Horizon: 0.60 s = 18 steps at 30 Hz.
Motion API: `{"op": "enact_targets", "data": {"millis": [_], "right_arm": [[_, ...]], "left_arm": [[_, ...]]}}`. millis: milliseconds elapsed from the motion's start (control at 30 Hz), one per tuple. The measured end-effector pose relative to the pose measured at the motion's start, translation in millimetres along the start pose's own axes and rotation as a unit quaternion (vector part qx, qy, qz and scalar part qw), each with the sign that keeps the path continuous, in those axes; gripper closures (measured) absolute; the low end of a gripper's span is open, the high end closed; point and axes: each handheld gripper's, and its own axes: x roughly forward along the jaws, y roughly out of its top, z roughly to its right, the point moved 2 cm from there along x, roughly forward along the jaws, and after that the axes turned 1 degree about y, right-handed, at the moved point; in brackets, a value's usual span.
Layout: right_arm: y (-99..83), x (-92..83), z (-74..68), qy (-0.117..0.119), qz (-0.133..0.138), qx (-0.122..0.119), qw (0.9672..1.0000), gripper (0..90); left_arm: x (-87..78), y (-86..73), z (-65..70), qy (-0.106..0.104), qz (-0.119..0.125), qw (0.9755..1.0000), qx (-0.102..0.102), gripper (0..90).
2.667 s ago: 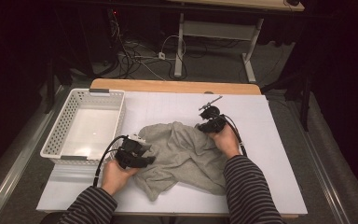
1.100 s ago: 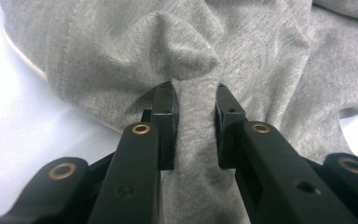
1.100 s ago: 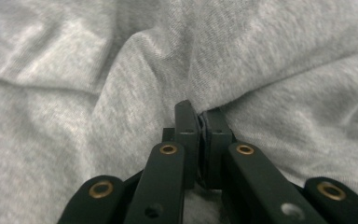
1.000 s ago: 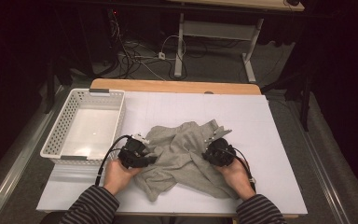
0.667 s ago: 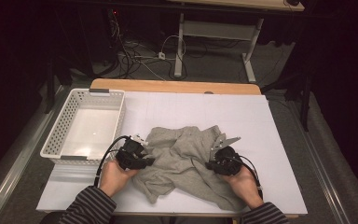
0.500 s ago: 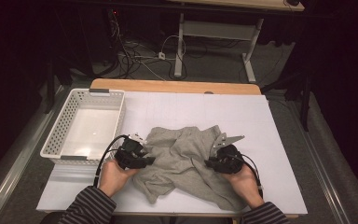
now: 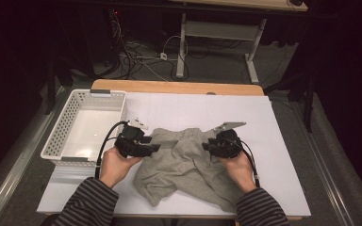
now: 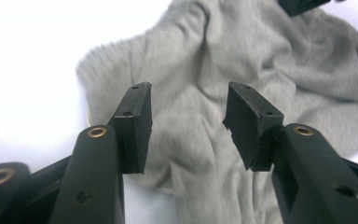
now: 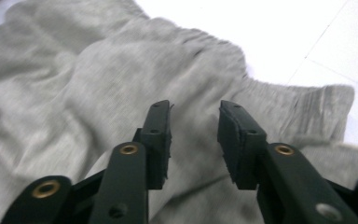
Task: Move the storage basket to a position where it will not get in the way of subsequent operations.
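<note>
Left gripper (image 7: 156, 148): its jaws stand apart and have just been opening; the grey cloth lies below and beyond them, with nothing pinched between the pads (image 8: 137, 126).
Right gripper (image 7: 206, 146): its jaws are also parted and have just been opening; cloth lies under the gap and ahead of it, but the pads (image 9: 161, 140) press on none of it.
Grey shorts (image 7: 184, 165): a soft jersey garment, apparently shorts with a gathered waistband (image 9: 298, 100), lying rumpled on the tabletop (image 7: 283, 141) between the two pairs of jaws, the waistband just beyond the right gripper's jaws.
Done so far: the garment appears released by both grippers and roughly spread, though it is creased and bunched in the middle.
Left to do: judging by its lie, flattening and folding are not yet done, and nothing is in the basket.
Basket (image 7: 66, 123): white, perforated, beyond and outward of the left gripper's jaws, well apart from the shorts.
</note>
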Motion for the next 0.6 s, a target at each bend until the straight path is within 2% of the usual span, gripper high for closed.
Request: {"op": "enact_targets", "data": {"millis": [100, 133, 167, 200, 267, 433, 533, 600], "right_arm": [[3.4, 10.6, 4.5, 0.001, -0.015, 0.008, 0.9999, 64.3], [2.4, 15.3, 5.1, 0.002, -0.026, 0.008, 0.9996, 66.3], [-2.0, 25.3, 4.9, 0.006, -0.057, 0.002, 0.9984, 71.2], [-2.0, 25.3, 4.9, 0.006, -0.057, 0.002, 0.9984, 71.2], [-8.0, 31.9, 3.2, 0.015, -0.079, -0.002, 0.9968, 78.1], [-17.2, 32.1, -1.5, 0.027, -0.073, -0.013, 0.9969, 83.1], [-15.9, 29.8, -5.0, 0.025, -0.083, -0.033, 0.9957, 82.4], [-12.9, 27.0, -4.0, 0.024, -0.079, -0.038, 0.9959, 77.4]], "left_arm": [[8.1, 14.0, -4.9, -0.008, -0.003, 0.9999, -0.007, 49.3], [13.3, 18.0, -7.2, -0.01, -0.011, 0.9998, -0.01, 48.7], [17.9, 21.6, -9.7, -0.006, -0.019, 0.9998, -0.01, 48.6], [21.9, 24.6, -12.2, -0.002, -0.02, 0.9997, -0.011, 48.6], [29.4, 29.8, -18.4, 0.003, -0.021, 0.9996, -0.017, 48.6], [50.0, 37.4, -37.3, 0.023, -0.033, 0.9979, -0.051, 46.8], [62.1, 41.0, -45.1, 0.04, -0.049, 0.9964, -0.056, 44.5], [71.2, 41.9, -47.2, 0.055, -0.067, 0.9948, -0.054, 43.3]]}}
